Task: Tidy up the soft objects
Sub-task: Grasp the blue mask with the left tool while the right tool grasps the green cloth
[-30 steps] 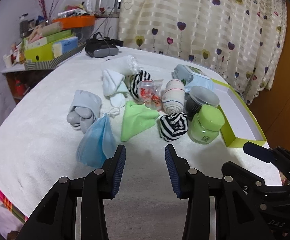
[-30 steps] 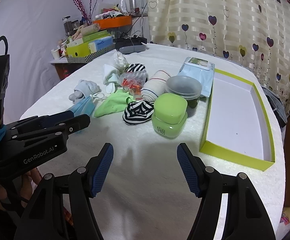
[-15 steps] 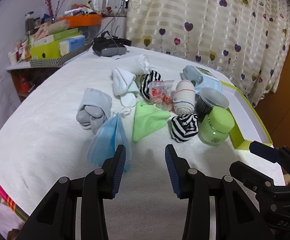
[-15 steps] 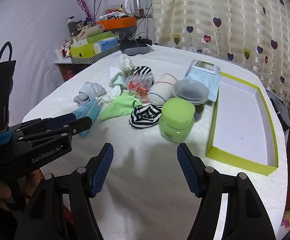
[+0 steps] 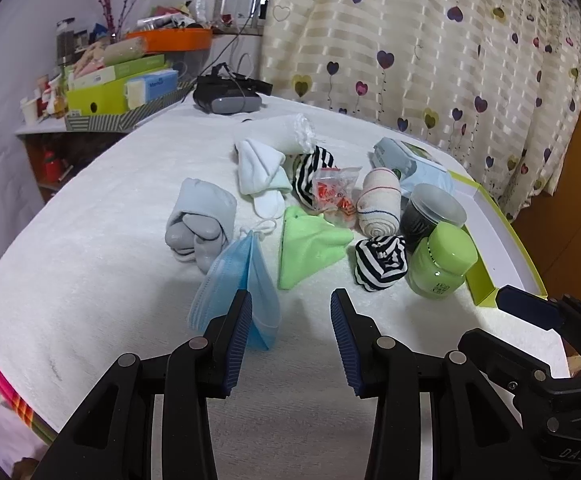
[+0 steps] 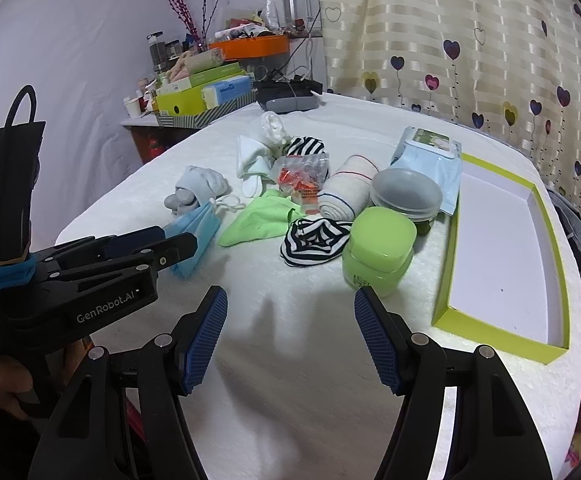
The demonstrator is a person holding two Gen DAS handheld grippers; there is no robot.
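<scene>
Both tools hovering spread, nothing pinched.
You are facing the blue mask (image 5: 236,292) nearest the table's (image 5: 90,280) front edge: light, limp; pinch its folded edge with the left tool (image 5: 290,320); right tool (image 6: 290,320) idling.

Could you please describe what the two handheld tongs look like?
Both the left tongs and the right tongs are matte black plastic with silver pivot rivets and ribbed blue pads. The left one's body reads "GenRobot.AI" in white and wears a blue band.
</scene>
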